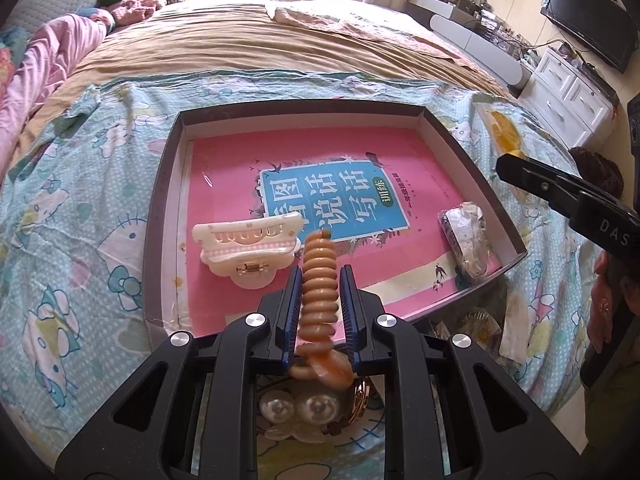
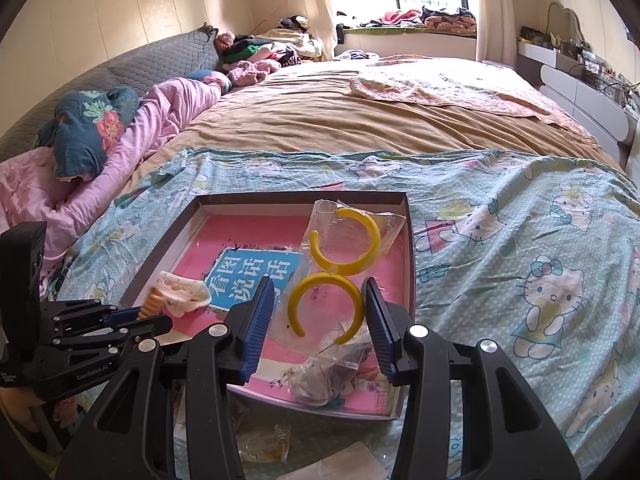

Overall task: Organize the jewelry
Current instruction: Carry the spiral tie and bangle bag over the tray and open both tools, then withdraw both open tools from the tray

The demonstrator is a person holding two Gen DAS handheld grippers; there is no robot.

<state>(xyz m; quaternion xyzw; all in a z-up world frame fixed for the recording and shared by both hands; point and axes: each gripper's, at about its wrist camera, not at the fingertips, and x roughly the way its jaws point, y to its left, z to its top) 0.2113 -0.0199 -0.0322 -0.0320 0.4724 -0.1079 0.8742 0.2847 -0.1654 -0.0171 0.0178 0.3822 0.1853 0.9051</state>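
Tan rubbery coil, a spiral hair tie (image 1: 319, 304), sits clamped between the blue pads of our left claw (image 1: 320, 280), its long axis running straight out along the fingers toward the far side. We hold it over the near left corner of the grey box (image 1: 160, 216), just right of the white hair clip (image 1: 248, 252) that lies on the pink book (image 1: 224, 184) lining the bottom. Beneath the claw, on the near bedsheet (image 1: 60, 208), pearl pieces (image 1: 298, 408) wait outside the box.

Our right claw (image 2: 318, 312) stands part open around a clear bag holding two yellow rings (image 2: 340, 276); the bag hangs between the fingers, but we cannot tell whether the pads press it. It hovers over the box's near right part, above a small wrapped bundle (image 2: 320, 380).

We judge the left hand the nearer to a drop: it tilts steeply down, with free floor just beyond the coil's tip. Beyond the box, the brown bedspread (image 2: 320, 120) stretches to the window.
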